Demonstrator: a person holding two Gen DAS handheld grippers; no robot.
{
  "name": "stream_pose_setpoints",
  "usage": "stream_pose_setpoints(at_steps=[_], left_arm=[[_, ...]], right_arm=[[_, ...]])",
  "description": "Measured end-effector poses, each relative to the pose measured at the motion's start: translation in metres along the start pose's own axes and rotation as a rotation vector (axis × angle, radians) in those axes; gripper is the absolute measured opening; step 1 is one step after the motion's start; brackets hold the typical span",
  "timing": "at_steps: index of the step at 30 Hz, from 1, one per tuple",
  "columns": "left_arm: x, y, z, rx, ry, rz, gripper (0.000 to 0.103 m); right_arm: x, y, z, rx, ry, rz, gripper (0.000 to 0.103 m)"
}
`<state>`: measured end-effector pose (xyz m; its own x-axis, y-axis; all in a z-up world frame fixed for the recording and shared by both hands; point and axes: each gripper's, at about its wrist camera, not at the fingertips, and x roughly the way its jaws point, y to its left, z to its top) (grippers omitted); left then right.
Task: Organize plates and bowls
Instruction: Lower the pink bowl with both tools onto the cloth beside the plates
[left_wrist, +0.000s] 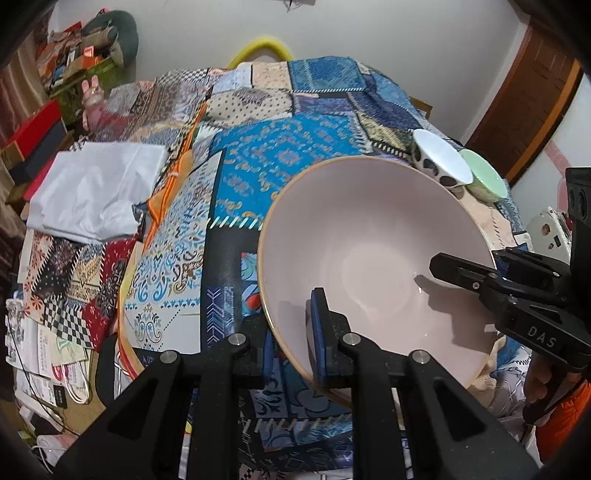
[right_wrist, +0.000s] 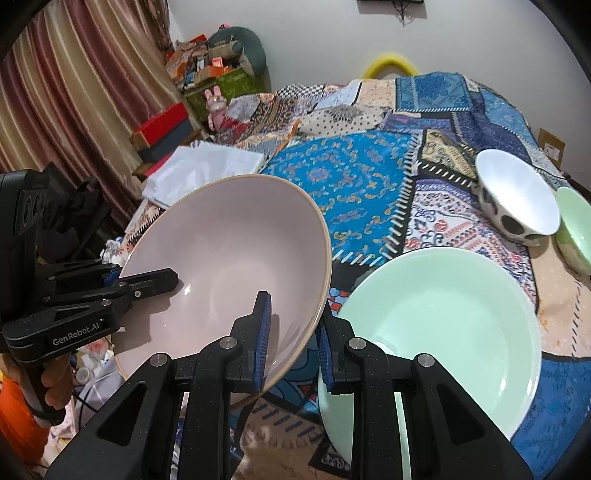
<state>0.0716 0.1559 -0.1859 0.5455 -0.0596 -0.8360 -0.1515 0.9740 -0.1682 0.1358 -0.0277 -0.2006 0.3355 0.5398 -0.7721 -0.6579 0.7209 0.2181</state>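
Seen from the left wrist, a folded white cloth (left_wrist: 94, 192) lies far off to the left of the left tool (left_wrist: 291, 336), on the patchwork-covered surface (left_wrist: 258, 158). The left tool is clamped on the near-left rim of the large pink bowl (left_wrist: 369, 251), one blue pad inside the bowl and the other outside under the wall. The bowl is tilted, its opening facing the camera. To the right, the right tool (left_wrist: 458, 271) grips the opposite rim, one black finger lying on the bowl's inner wall. Beyond the bowl's far-right edge sit a white bowl with black spots (left_wrist: 441, 162) and, touching it on its right, a small green bowl (left_wrist: 485, 181).

Seen from the right wrist, the left tool (right_wrist: 147, 282) enters from the left, clamped on the pink bowl (right_wrist: 236, 258). The right tool (right_wrist: 291, 339) pinches the bowl's near-right rim between its blue pads. Just right of it, a pale green plate (right_wrist: 443, 325) rests flat on the surface, beside the pink bowl. Farther ahead and right stand the spotted bowl (right_wrist: 517, 199) and the small green bowl (right_wrist: 574, 229).
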Motion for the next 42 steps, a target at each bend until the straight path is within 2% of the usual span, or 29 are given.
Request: stream_pose_setpoints(at_steps=[13, 27, 32, 36, 42], left_arm=[[0.035, 0.030, -0.004, -0.050, 0.068, 0.011, 0.017], [0.050, 0.035, -0.007, -0.057, 0.093, 0.017, 0.017], [0.040, 0.031, -0.006, -0.023, 0.075, 0.060, 0.018], [0.027, 0.028, -0.004, -0.015, 0.051, 0.083, 0.033], [0.009, 0.020, 0.000, -0.017, 0.015, 0.093, 0.037]], right_arm=[[0.043, 0.007, 0.002, -0.026, 0.099, 0.003, 0.021], [0.053, 0.007, 0.003, -0.036, 0.143, 0.015, 0.024], [0.049, 0.003, 0.004, -0.037, 0.133, 0.010, 0.024], [0.035, -0.001, 0.004, -0.022, 0.098, 0.010, 0.025], [0.000, -0.006, 0.007, -0.030, 0.010, -0.001, 0.035]])
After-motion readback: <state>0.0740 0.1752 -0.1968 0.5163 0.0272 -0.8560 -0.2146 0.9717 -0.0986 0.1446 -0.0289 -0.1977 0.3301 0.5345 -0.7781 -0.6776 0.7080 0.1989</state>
